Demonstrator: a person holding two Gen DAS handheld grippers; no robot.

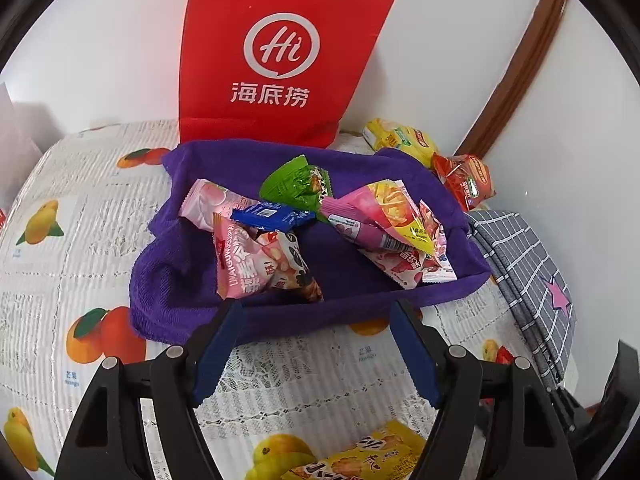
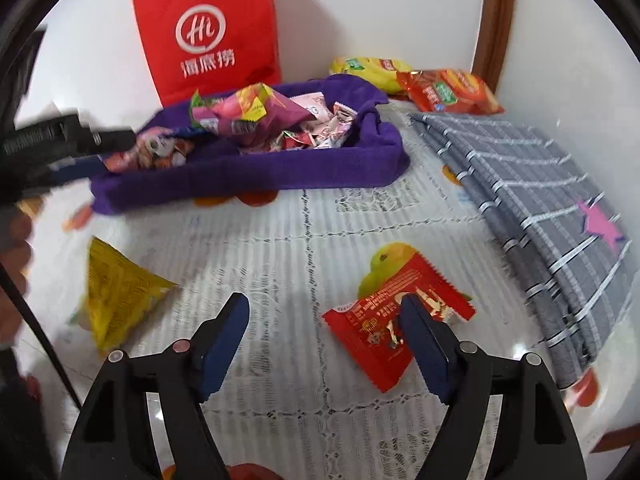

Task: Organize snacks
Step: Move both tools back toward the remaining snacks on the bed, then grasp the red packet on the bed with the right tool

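Observation:
A purple cloth basket (image 1: 360, 312) holds several snack packets, among them a pink one (image 1: 248, 264), a green one (image 1: 296, 184) and a blue one (image 1: 272, 216). My left gripper (image 1: 316, 308) is open and empty at the basket's near rim. The basket also shows in the right wrist view (image 2: 256, 172). My right gripper (image 2: 324, 304) is open and empty above the table, its right finger over a red snack packet (image 2: 376, 320). A yellow packet (image 2: 116, 296) lies to its left. Another yellow packet (image 1: 360, 460) lies below my left gripper.
A red paper bag (image 1: 280, 52) stands against the wall behind the basket. Yellow (image 1: 396, 140) and red (image 1: 464, 180) chip bags lie in the back right corner. A folded grey checked cloth (image 2: 540, 208) lies on the right. A fruit-print tablecloth (image 2: 304, 240) covers the table.

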